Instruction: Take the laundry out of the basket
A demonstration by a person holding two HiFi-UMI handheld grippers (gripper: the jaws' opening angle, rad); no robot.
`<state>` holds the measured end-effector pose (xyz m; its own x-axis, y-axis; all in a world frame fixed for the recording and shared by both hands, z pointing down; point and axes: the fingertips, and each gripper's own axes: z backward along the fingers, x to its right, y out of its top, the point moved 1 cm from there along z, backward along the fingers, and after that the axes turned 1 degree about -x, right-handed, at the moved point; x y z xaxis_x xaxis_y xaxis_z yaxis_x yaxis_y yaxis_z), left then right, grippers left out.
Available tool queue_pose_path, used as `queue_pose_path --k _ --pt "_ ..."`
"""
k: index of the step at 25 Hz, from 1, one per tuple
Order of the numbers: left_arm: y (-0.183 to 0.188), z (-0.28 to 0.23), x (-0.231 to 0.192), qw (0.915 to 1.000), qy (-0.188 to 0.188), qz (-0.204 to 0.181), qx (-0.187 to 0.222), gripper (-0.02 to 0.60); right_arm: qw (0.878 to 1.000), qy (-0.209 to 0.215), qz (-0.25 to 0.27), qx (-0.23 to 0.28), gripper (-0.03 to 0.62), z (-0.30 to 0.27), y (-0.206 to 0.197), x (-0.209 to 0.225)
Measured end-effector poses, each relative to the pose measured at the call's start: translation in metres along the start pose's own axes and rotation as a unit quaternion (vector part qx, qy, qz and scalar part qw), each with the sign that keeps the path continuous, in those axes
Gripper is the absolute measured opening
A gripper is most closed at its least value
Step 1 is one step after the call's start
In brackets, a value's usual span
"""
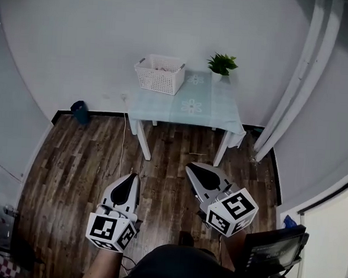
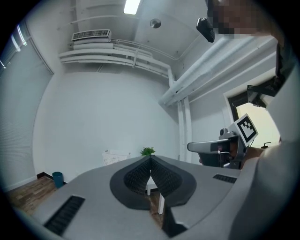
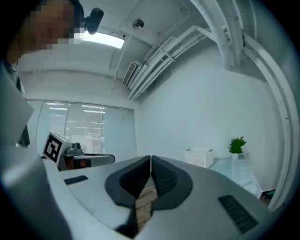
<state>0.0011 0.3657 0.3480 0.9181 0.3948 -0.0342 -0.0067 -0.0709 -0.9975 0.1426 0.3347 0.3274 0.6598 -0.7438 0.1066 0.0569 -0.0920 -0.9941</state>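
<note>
The left hand-held gripper (image 1: 132, 176) and the right hand-held gripper (image 1: 190, 167) hover over the wood floor (image 1: 77, 158), both clenched shut and empty. Well beyond them, the white laundry basket (image 1: 160, 75) stands on the bench (image 1: 191, 106), at its far left corner. A potted plant (image 1: 222, 64) stands near it. The basket's contents are too small to tell.

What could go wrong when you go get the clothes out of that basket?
1. The basket sits at the table's corner, so tugging laundry could drag it off the edge.
2. A white cord runs over the floor by the table, and feet could catch it.
3. The plant stands on the same table, and a swinging right gripper could tip it.
</note>
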Motion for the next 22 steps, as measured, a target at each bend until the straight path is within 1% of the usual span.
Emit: queue_pose_path --k 5,7,11,13,15,19,22 --pt "0.012 -0.022 -0.008 0.9999 0.011 -0.002 0.009 0.011 1.0 0.002 0.0 -0.002 0.017 -0.007 0.005 0.021" --pt "0.012 -0.033 -0.006 0.9998 0.017 -0.005 0.006 0.011 1.0 0.006 -0.001 -0.007 0.017 -0.011 0.004 0.034" --pt "0.003 -0.076 0.009 0.9996 0.026 -0.003 -0.007 0.011 1.0 0.014 -0.008 -0.009 0.018 -0.018 -0.002 0.085" --pt "0.0 -0.09 0.01 0.9995 0.028 -0.007 -0.015 0.011 1.0 0.011 -0.021 -0.007 0.017 -0.026 -0.004 0.105" --pt "-0.002 -0.097 0.004 0.9992 0.032 -0.01 -0.022 0.011 0.999 0.011 -0.035 -0.006 0.017 -0.036 -0.007 0.115" --pt "-0.006 -0.114 -0.021 0.9988 0.043 0.0 -0.025 0.011 0.999 0.008 -0.038 -0.006 0.018 -0.062 -0.008 0.13" --pt "-0.01 -0.13 -0.041 0.999 0.038 0.003 -0.023 0.011 0.999 0.002 -0.04 -0.009 0.018 -0.086 -0.012 0.139"
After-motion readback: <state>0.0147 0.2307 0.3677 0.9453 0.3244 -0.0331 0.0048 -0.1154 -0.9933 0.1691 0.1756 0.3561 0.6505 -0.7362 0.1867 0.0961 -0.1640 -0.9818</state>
